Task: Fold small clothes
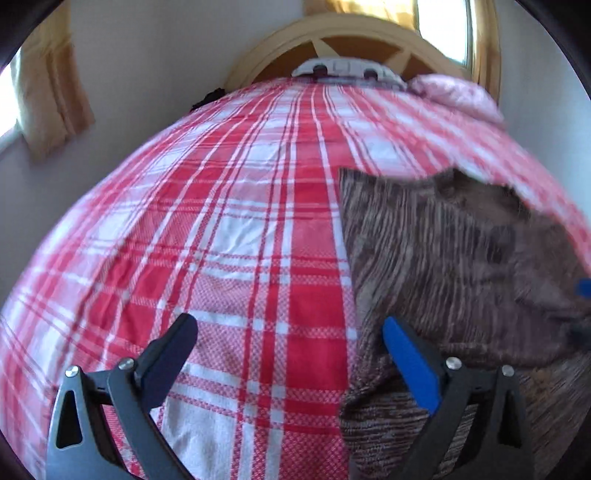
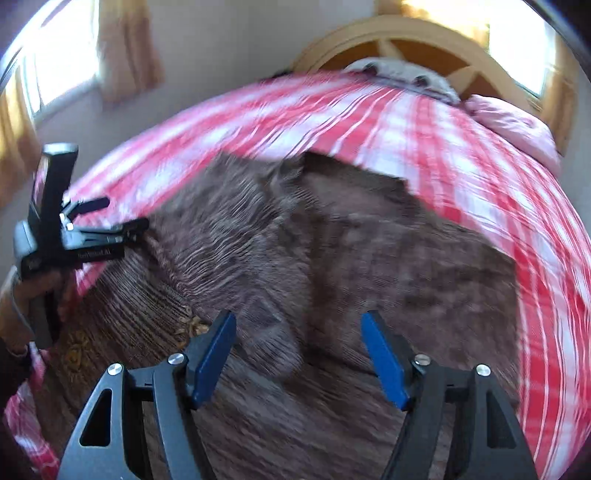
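While both grippers hang over the bed, the brown striped knit garment [image 2: 332, 251] lies spread on the red-and-white checked bedspread [image 1: 229, 236], partly doubled over, with a patterned band near its closest edge. It looks soft, limp and light; it will likely sag and slide when lifted, so an edge or corner would be the safest place to pinch, through both layers where it is doubled.

The left gripper [image 1: 288, 354] has its fingers wide apart, empty, straddling the garment's left edge. The right gripper [image 2: 299, 354] is likewise spread and empty above the cloth's middle. Motion blur hides finer detail.

Beneath, the bed gives a yielding, wrinkled surface. A curved wooden headboard [image 1: 332, 33], a pink pillow [image 1: 458, 96], pale walls and yellow curtains [image 1: 51, 92] at bright windows surround it.
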Demonstrator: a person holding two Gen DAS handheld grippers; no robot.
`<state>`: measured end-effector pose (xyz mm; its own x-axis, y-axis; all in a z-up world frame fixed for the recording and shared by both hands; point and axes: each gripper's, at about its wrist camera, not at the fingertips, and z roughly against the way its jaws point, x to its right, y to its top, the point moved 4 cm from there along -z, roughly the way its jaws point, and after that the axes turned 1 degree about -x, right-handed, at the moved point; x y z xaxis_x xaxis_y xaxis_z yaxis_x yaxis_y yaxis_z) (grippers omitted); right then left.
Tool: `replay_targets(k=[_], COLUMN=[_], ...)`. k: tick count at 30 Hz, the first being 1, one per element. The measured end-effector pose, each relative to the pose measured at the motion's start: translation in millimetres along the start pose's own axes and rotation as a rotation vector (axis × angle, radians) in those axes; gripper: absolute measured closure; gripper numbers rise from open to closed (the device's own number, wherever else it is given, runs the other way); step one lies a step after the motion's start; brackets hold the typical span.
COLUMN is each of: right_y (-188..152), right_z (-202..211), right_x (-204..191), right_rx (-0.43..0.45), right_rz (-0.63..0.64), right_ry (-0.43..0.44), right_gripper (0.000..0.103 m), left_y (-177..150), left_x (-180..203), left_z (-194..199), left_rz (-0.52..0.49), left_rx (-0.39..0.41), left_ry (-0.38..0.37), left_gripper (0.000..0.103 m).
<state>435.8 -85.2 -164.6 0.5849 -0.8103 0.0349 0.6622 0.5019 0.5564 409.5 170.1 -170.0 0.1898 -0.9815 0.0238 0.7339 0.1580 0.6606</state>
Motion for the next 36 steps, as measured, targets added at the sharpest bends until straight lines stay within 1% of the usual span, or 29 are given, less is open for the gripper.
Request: replay_targets(k=[1,3,5,7,8,9,10,11,12,13,15,17,19,21,23,24,25,26,27,28,29,30,31,32,34,36], right_y=[5,9,10,14,16,19,21,23,26,29,35,39,40,40,32,26,21,18,14,11,10,10,11,13,17,22], right_z=[-13,-29,-41,-45,-45,-43,-41,-40,-39,-37,-29,-24,-20,-21,-30,-35,-35,-36,-36,-36,-36,-34,-33,-33,-35,-44], right_x=[-6,-9,-5,4,8,11,14,14,16,18,27,36,51,63,78,88,95,100,105,106,105,102,97,94,92,91], right_rx=[-0.027,-0.06,-0.085,-0.08,-0.077,-0.072,-0.065,-0.061,-0.054,-0.044,-0.012,0.013,0.032,0.039,0.002,-0.016,-0.012,-0.011,-0.015,-0.02,-0.015,0.003,0.005,0.012,0.028,0.019], right_rz=[0.042,0.066,0.05,-0.005,-0.023,-0.041,-0.058,-0.062,-0.064,-0.075,-0.121,-0.147,-0.187,-0.213,-0.266,-0.319,-0.367,-0.396,-0.438,-0.458,-0.467,-0.467,-0.439,-0.415,-0.409,-0.406], right_ry=[-0.04,-0.08,-0.089,-0.066,-0.063,-0.046,-0.045,-0.057,-0.071,-0.066,-0.051,-0.072,-0.086,-0.103,-0.069,-0.03,0.005,0.022,0.043,0.075,0.105,0.142,0.141,0.111,0.105,0.1], right_gripper=[0.032,0.032,0.032,0.033,0.047,0.058,0.073,0.081,0.084,0.086,0.087,0.088,0.092,0.092,0.092,0.092,0.091,0.088,0.08,0.041,0.018,0.019,0.019,0.019,0.019,0.019], left_y=[-1,-3,-3,-5,-5,-5,-5,-6,-6,-7,-7,-8,-7,-7,-7,-8,-8,-8,-8,-7,-7,-7,-7,-7,-7,-7], left_x=[-1,-5,-4,-5,-3,-2,-2,-1,-1,-2,-1,1,3,3,2,2,2,2,2,2,2,2,2,1,0,-1], left_z=[0,-3,-7,-8,-9,-11,-12,-13,-13,-12,-13,-13,-14,-13,-13,-12,-12,-12,-13,-13,-13,-13,-13,-13,-13,-13], left_rz=[0.01,0.027,0.033,0.036,0.035,0.033,0.031,0.028,0.027,0.026,0.019,0.009,-0.001,-0.005,-0.004,-0.003,-0.003,-0.003,-0.003,-0.004,-0.004,-0.003,-0.002,0.001,0.011,0.014], left_rx=[-0.003,-0.021,-0.039,-0.05,-0.054,-0.06,-0.067,-0.071,-0.071,-0.07,-0.071,-0.072,-0.07,-0.067,-0.066,-0.067,-0.065,-0.064,-0.064,-0.064,-0.063,-0.062,-0.064,-0.065,-0.067,-0.064], left_ry=[-0.022,-0.045,-0.066,-0.07,-0.072,-0.072,-0.07,-0.069,-0.068,-0.067,-0.058,-0.049,-0.045,-0.047,-0.05,-0.051,-0.05,-0.049,-0.049,-0.047,-0.046,-0.046,-0.048,-0.052,-0.06,-0.062], left_gripper=[0.0,0.0,0.0,0.0,0.0,0.0,0.0,0.0,0.0,0.0,0.0,0.0,0.0,0.0,0.0,0.0,0.0,0.0,0.0,0.0,0.0,0.0,0.0,0.0,0.0,0.0])
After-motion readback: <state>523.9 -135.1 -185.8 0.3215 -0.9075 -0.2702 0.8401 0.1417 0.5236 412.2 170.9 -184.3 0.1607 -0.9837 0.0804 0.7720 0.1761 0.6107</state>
